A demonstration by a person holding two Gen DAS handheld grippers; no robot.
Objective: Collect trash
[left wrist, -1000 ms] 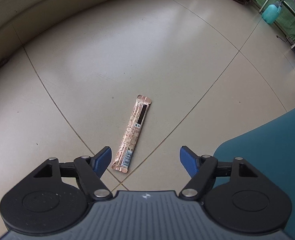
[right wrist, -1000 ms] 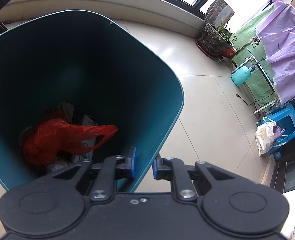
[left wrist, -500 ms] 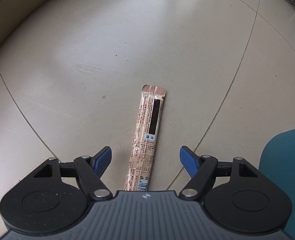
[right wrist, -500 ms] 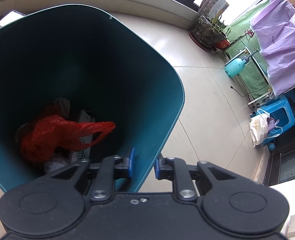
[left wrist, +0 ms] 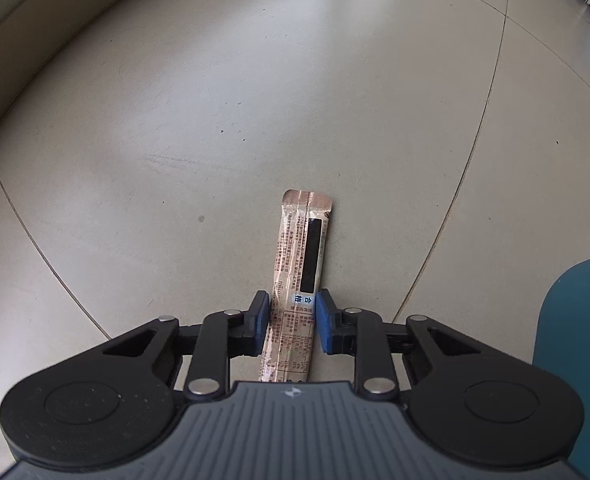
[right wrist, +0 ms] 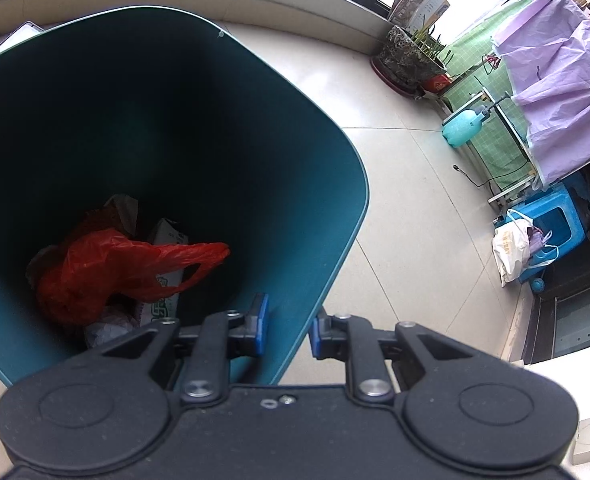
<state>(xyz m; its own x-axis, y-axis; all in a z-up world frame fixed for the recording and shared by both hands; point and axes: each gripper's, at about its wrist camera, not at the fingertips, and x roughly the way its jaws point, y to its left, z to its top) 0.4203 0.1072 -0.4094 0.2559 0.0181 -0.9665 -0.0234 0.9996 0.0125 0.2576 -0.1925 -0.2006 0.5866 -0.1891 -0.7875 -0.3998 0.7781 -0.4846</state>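
Lowered and just closing, the left hand-held gripper [left wrist: 291,320] pinches the snack wrapper [left wrist: 299,276] on the floor [left wrist: 255,100]. The right hand-held gripper [right wrist: 289,325] clamps the teal bin [right wrist: 347,216] rim; a red bag [right wrist: 107,272] lies inside.

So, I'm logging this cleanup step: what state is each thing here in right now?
Long tan foil snack wrapper: flat on the tile floor, pinched at its near end.
Left gripper: jaws just closed, blue pads on the wrapper's edges.
Right gripper: clamped on the bin wall.
Teal plastic trash bin: open-topped, partly filled.
Red plastic bag: crumpled inside the bin.
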